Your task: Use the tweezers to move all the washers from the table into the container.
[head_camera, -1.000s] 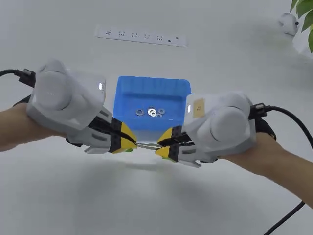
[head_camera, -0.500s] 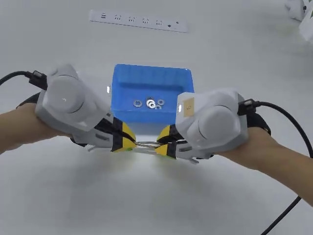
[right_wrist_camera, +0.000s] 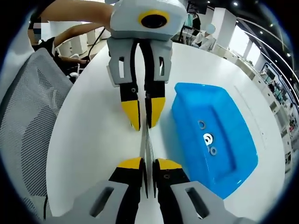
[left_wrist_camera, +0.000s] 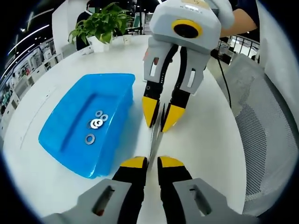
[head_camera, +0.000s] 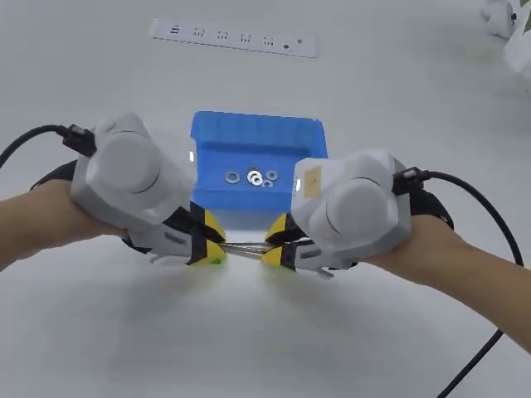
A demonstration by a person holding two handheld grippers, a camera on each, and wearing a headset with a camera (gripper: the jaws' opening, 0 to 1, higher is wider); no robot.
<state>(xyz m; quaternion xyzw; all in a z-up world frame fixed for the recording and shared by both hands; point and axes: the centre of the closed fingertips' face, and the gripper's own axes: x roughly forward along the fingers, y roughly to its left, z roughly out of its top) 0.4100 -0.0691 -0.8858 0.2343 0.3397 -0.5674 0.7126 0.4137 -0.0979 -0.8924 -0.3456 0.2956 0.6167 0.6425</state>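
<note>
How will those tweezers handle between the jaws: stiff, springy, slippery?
Probably springy: the tweezers are two thin metal blades, so squeezing likely closes them. Likely slippery and apt to pivot, being smooth, narrow metal pinched at the ends by the left gripper and right gripper. Probably light for their length.

Tweezers half hidden, washers too small to count
In the head view both ends of the tweezers (head_camera: 245,246) vanish between the jaws of the left gripper (head_camera: 212,246) and right gripper (head_camera: 276,251); the washers (head_camera: 254,177) overlap (four or five, unclear); the near wall of the container (head_camera: 257,137) is covered.
</note>
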